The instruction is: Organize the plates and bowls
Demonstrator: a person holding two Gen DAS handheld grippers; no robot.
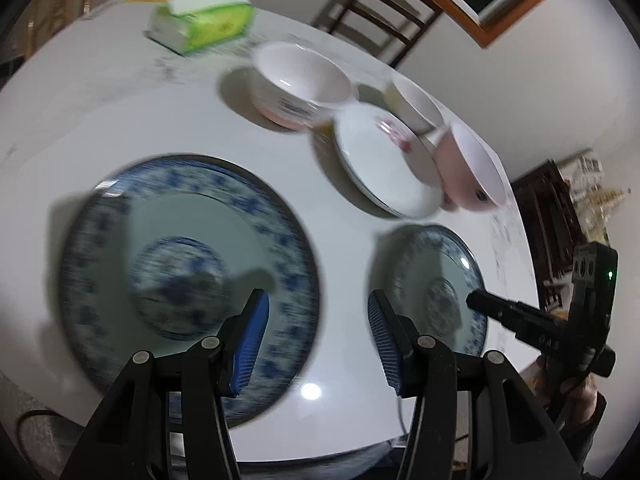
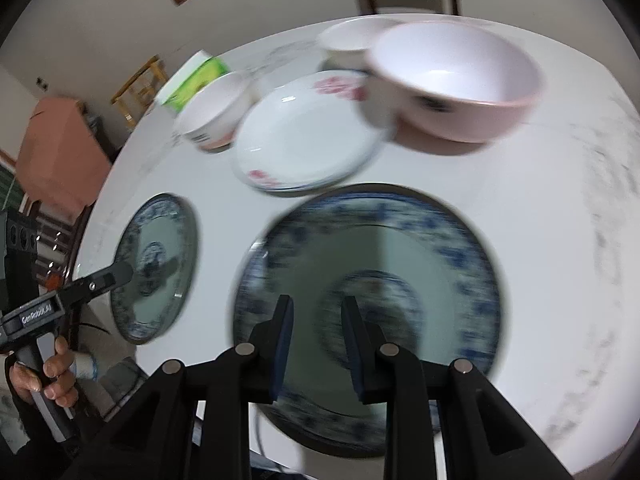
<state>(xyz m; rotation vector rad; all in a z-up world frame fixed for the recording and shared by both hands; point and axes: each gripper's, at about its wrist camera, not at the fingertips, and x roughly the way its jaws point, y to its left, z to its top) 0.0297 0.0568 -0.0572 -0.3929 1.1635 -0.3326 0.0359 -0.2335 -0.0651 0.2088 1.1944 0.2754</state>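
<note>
Ribbed blue pads line the left gripper (image 1: 316, 344), spread wide above a round blue-patterned plate (image 1: 188, 280). Right gripper (image 2: 316, 344) hangs parted, holding nothing, over its glossy twin (image 2: 372, 312) on the white table (image 2: 540, 208).

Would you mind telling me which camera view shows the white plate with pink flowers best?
The right wrist view: the white plate with pink flowers faces the camera, showing both flower patches and most of its rim. In the left wrist view it is foreshortened, showing one flower patch.
</note>
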